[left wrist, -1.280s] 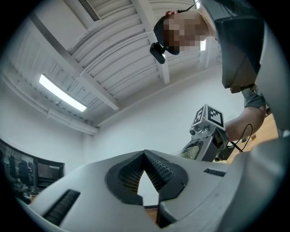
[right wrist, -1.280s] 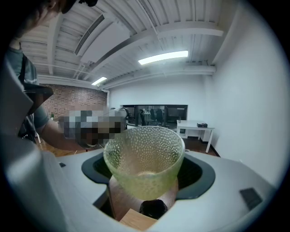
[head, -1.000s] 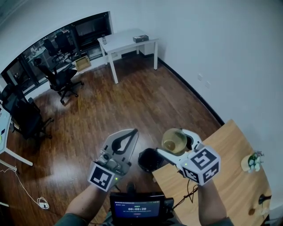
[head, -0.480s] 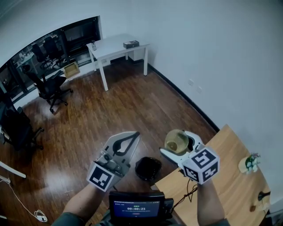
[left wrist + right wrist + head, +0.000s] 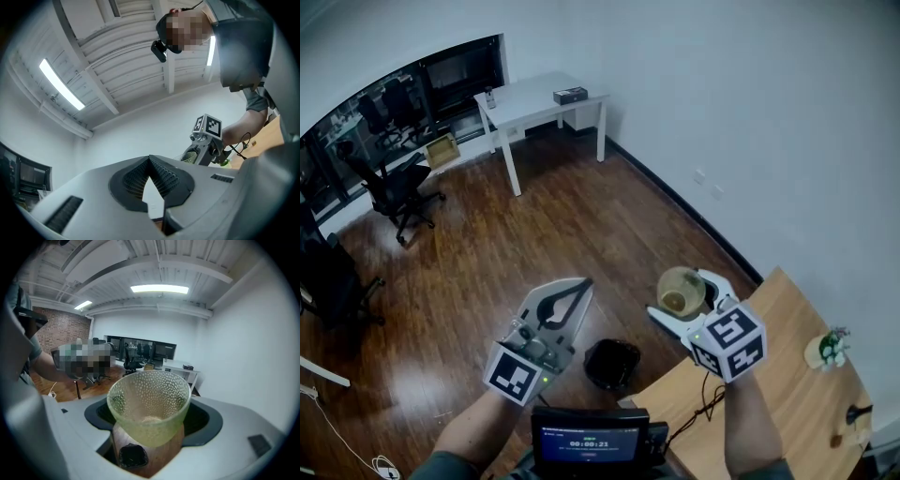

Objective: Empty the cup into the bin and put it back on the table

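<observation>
- The right gripper (image 5: 682, 295) has its jaws wide and closed on the cup (image 5: 149, 404). The pads press on the lower wall from both sides.
- The cup is a dotted, pale green glass. It stands upright between the jaws, with the mouth open toward the ceiling.
- Inside I see only a pale ring at the bottom. It may be the base of the glass, so I cannot tell surely whether something remains.
- The black bin (image 5: 612, 363) stands on the floor (image 5: 534, 234), below this gripper and a little toward the left gripper.
- The wooden surface (image 5: 787, 394) lies under the wrist side of this gripper, its edge just beside the bin.
- The left gripper (image 5: 584, 281) is apart on the other side of the bin. Its jaws are together, with nothing between them.
- In my judgement, the step in hand is carrying the cup between bin and surface.
- If the cup is empty, the next move calls for keeping it upright, lowering it onto a bare part of the surface, and then opening the jaws. If not, it must first be tipped over the bin.
</observation>
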Action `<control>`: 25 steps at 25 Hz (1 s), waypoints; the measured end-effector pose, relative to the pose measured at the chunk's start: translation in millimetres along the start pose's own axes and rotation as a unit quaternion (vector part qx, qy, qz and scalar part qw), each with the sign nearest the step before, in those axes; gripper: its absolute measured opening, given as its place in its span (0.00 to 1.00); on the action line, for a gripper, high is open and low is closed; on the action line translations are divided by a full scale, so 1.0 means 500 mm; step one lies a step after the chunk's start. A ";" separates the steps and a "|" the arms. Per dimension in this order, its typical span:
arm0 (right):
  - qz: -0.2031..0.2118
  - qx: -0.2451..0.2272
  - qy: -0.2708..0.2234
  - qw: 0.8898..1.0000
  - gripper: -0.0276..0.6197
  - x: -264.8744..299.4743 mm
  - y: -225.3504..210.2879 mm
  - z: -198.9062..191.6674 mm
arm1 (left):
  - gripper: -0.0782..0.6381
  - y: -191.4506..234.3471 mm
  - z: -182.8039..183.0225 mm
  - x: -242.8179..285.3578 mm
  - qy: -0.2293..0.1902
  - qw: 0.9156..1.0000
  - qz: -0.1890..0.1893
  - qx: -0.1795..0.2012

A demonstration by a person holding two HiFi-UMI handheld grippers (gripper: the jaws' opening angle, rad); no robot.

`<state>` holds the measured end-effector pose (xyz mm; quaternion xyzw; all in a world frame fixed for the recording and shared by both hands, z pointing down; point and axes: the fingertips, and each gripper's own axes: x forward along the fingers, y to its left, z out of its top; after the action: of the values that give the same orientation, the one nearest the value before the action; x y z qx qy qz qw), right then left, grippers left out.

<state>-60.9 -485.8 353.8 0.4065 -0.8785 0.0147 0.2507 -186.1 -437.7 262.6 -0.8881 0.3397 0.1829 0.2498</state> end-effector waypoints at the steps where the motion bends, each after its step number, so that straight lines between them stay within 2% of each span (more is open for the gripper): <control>1: -0.004 -0.008 0.003 1.000 0.66 0.002 -0.003 0.002 | 0.11 0.002 -0.005 -0.001 0.002 1.000 0.001 -0.002; 10: -0.027 -0.057 0.029 0.998 0.66 0.020 -0.028 0.016 | 0.11 0.018 -0.010 0.006 -0.003 1.000 0.005 -0.020; 16: -0.044 -0.093 0.058 0.993 0.66 0.035 -0.044 0.008 | 0.11 0.029 -0.013 0.007 -0.005 1.000 0.016 -0.017; 25: -0.053 -0.115 0.078 0.989 0.66 0.040 -0.057 -0.001 | 0.11 0.029 -0.006 0.006 -0.006 1.000 0.024 -0.016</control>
<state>-50.8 -519.1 358.4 0.4186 -0.8293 -0.0676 0.3641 -193.5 -450.3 259.1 -0.8824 0.3563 0.1998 0.2334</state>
